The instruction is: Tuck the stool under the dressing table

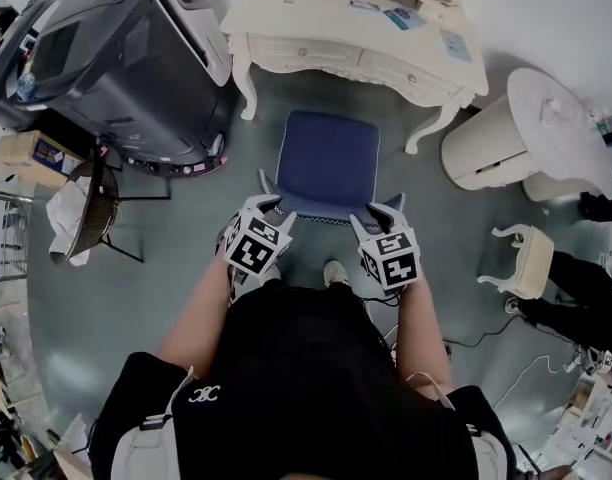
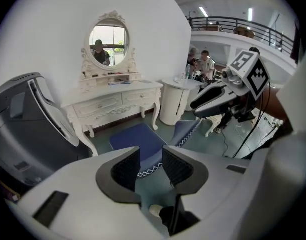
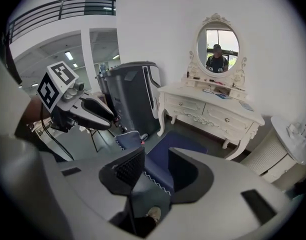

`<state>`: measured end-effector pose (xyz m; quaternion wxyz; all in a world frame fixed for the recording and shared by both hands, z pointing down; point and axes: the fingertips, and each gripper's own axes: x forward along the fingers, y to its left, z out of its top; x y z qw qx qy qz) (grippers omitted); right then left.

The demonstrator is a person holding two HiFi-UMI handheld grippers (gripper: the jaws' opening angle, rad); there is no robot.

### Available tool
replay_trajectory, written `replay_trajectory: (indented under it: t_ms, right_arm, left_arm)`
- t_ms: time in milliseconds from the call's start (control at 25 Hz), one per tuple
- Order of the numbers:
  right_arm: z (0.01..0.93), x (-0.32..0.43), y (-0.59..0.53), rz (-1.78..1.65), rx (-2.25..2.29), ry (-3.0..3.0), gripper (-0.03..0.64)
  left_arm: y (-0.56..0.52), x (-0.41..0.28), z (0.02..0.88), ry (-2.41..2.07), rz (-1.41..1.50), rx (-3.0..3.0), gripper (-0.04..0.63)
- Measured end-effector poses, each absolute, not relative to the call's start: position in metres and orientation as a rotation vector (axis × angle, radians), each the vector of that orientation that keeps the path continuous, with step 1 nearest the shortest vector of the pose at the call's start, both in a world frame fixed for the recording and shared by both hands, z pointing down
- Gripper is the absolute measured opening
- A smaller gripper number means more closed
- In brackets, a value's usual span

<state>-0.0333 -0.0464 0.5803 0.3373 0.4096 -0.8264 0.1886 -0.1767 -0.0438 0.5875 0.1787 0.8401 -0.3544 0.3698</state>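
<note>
L tongs [image 1: 271, 208] & R tongs [image 1: 384, 210] open, empty, equally near stool [image 1: 324, 163] near corners; dressing table [image 1: 356, 53] straight ahead beyond it.

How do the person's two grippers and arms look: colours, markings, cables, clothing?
Both the left gripper and the right gripper have light grey, rounded shells. Each carries a white cube with black square markers. The tongs have dark grey ribbed pads. Black cables hang from the right gripper. The person wears a black short-sleeved top; the arms are bare.
</note>
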Motion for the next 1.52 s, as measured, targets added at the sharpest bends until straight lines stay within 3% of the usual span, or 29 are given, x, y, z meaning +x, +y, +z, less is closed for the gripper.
replay_trajectory:
  t_ms: [160, 480, 960, 1520]
  right_arm:
    - [0.596, -0.026, -0.036, 0.500, 1.084, -2.093, 0.204]
    - [0.641, 0.011, -0.017, 0.566, 1.074, -1.939, 0.206]
    - [0.653, 0.024, -0.023, 0.365, 1.066, -1.888, 0.207]
    - [0.661, 0.029, -0.036, 0.512, 1.034, -1.903, 0.212]
  left_arm:
    - [-0.033, -0.174, 0.607, -0.849, 1.141, 2.409, 0.121]
    - [-0.027, -0.156, 0.635, -0.743, 1.262, 2.429, 0.143]
    - [-0.030, -0.145, 0.650, -0.783, 1.394, 2.425, 0.143]
    - [-0.043, -0.136, 0.650, -0.802, 1.384, 2.387, 0.153]
